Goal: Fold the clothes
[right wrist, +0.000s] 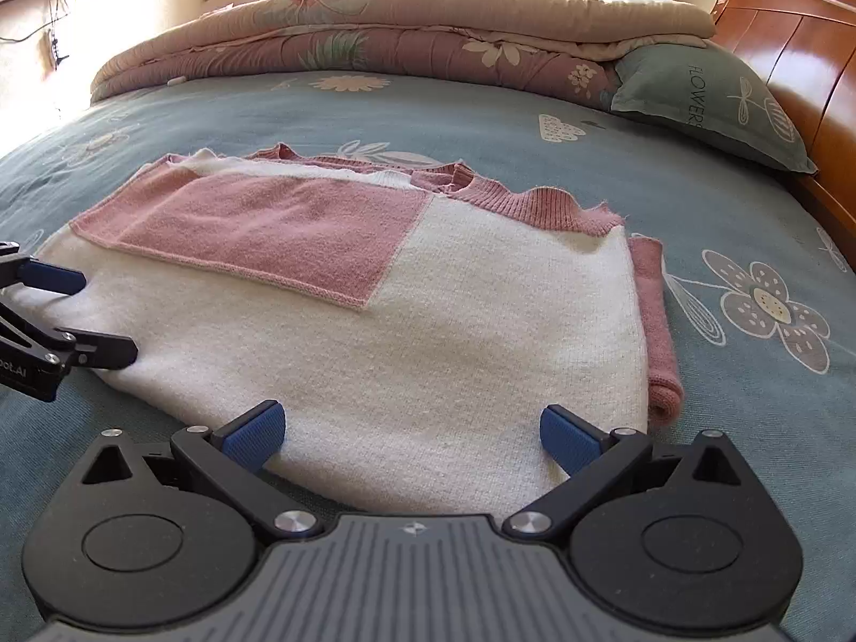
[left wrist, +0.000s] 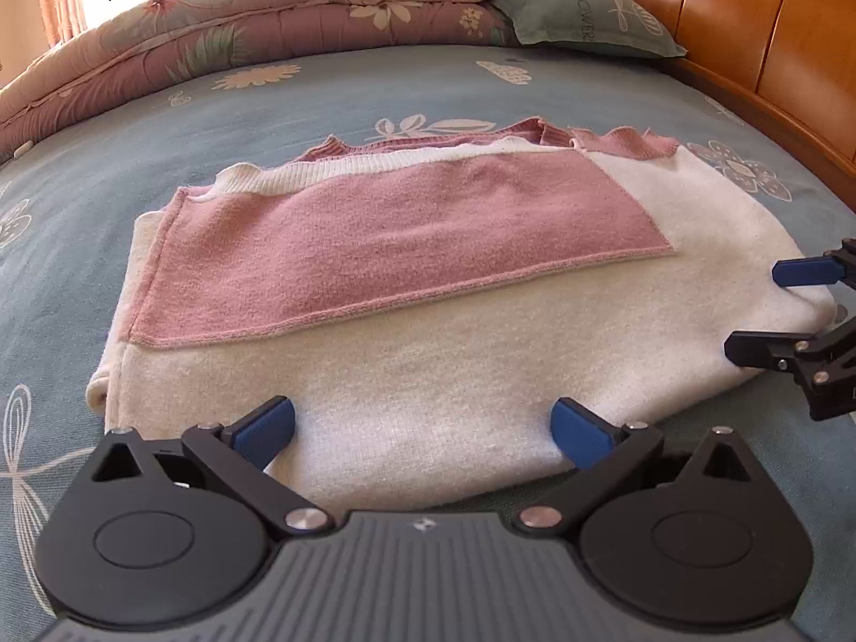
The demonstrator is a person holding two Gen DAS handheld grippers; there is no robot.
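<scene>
Lying crosswise on the bed [right wrist: 481,107], the sweater [left wrist: 428,374] is presenting its near edge to both wide-spread, empty devices: left hand-held gripper [left wrist: 425,428], right hand-held gripper [right wrist: 412,430].

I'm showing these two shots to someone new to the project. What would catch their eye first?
First, the cream and pink sweater, folded into a rough rectangle in the middle of the blue flowered bedsheet. Next, the two open grippers at its near edge: the left gripper and the right gripper, each straddling the cream hem. Behind, a folded pink floral quilt and a green pillow lie by the wooden headboard.
</scene>
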